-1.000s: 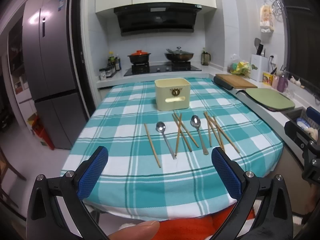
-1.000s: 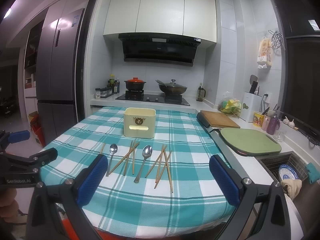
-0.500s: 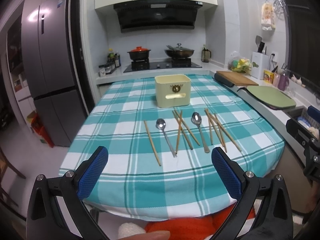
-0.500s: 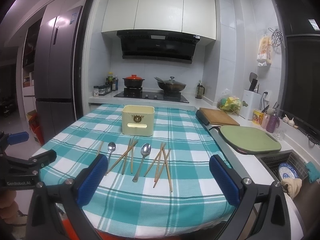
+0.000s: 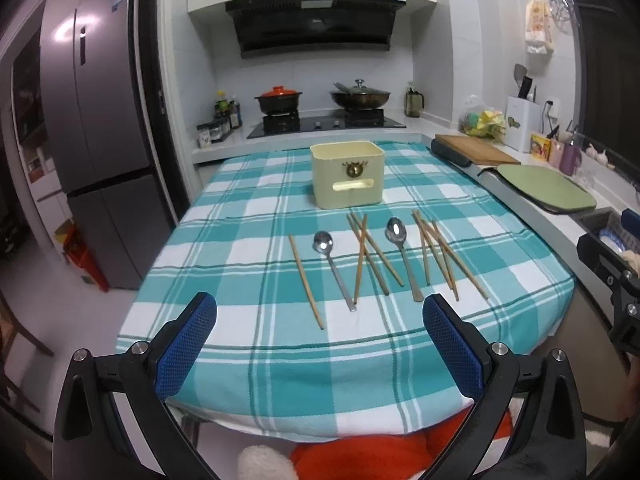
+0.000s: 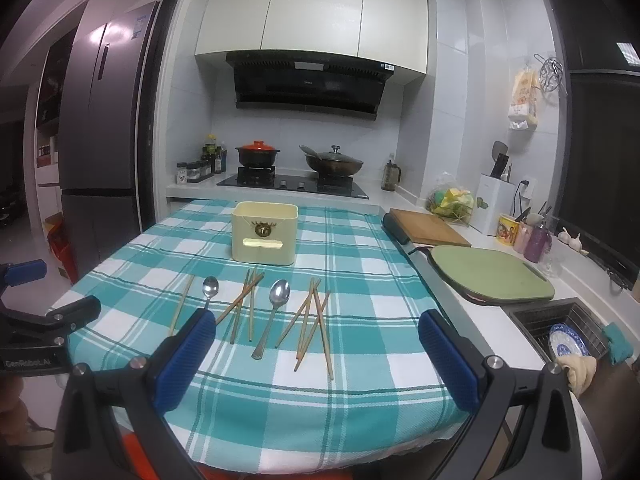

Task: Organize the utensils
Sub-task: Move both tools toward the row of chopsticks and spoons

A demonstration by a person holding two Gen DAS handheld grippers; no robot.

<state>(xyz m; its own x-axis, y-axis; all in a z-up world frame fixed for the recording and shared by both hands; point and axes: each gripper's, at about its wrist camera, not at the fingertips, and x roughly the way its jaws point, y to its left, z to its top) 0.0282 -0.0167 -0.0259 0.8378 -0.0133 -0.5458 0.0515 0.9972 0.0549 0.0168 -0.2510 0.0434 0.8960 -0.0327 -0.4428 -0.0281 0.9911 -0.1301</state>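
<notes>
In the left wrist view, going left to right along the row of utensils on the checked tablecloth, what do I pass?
Single chopstick → left spoon → crossed bundle of chopsticks → right spoon → right cluster of chopsticks.

A small kitchen with white tiled walls (image 6: 452, 92) and white upper cabinets (image 6: 312, 12) above a black range hood (image 6: 308, 84). A tall grey refrigerator (image 5: 92, 128) stands at the left beside a dark door frame, with pale floor (image 5: 48, 300) below it. The table is covered by a teal-and-white checked cloth (image 5: 248, 248). A white counter (image 6: 568, 280) runs along the right wall under a dark window (image 6: 600, 152). The light is dim and cool.
</notes>
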